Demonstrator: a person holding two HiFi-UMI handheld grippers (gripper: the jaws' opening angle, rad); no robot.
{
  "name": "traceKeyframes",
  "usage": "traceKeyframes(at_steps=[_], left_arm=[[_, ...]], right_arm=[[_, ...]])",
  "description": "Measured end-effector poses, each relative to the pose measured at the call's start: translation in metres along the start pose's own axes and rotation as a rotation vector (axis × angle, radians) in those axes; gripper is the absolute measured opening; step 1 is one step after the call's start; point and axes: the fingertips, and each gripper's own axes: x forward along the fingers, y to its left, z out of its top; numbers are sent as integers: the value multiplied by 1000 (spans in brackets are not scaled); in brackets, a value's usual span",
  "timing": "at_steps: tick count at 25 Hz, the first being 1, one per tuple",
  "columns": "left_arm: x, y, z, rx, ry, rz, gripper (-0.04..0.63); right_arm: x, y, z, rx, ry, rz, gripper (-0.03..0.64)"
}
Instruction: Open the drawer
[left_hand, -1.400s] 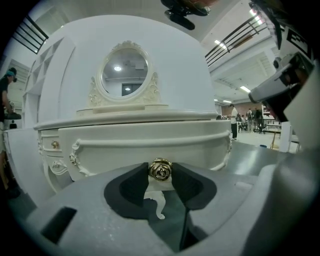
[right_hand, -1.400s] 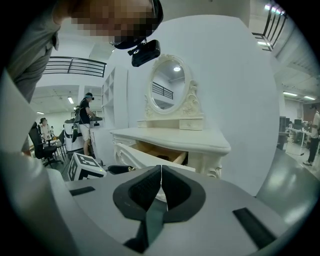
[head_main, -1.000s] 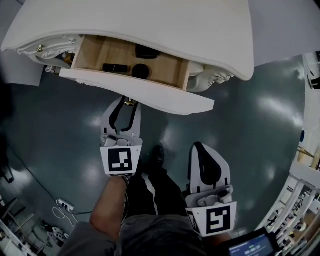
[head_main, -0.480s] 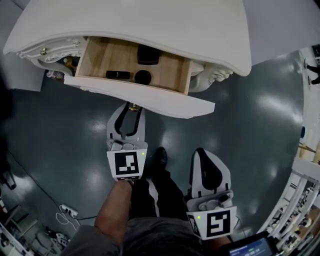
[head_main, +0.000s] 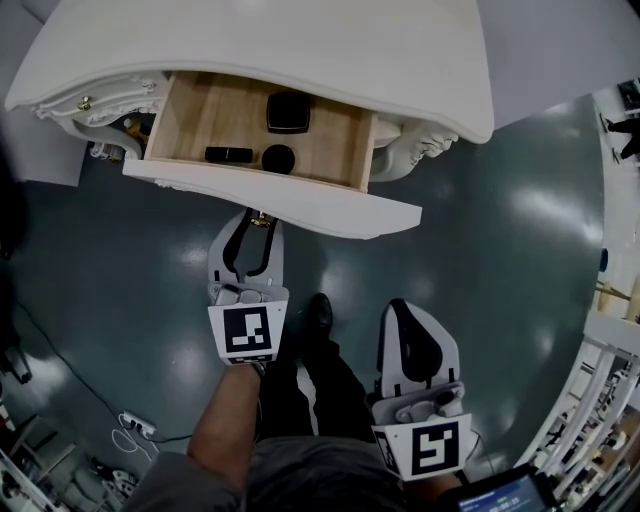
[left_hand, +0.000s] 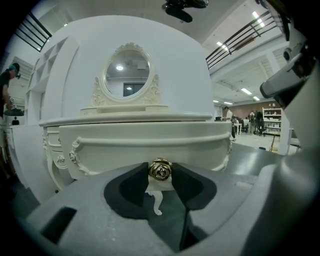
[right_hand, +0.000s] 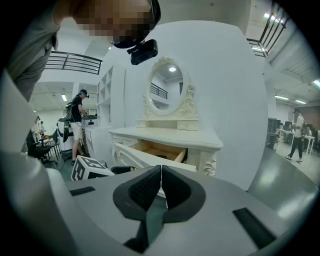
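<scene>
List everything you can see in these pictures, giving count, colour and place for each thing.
dressing table: 1, white, ahead
mirror: 1, oval, white frame, on the table
drawer: 1, white front, wood inside, pulled open
square case, round case, oblong case: 3, black, in drawer
knob: 1, gold, drawer front
floor: grey-green
shoe: 1, black, on floor
left gripper: white, jaws shut on knob
right gripper: white, jaws shut, empty
</scene>
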Motion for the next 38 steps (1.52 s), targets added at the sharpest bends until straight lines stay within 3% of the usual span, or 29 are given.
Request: traceKeyframes(at_steps=[38], left_arm=[[-37,-9,-13,-4,11,0,150]], right_arm=[[-18,15,-2,-2,-13,11,14]])
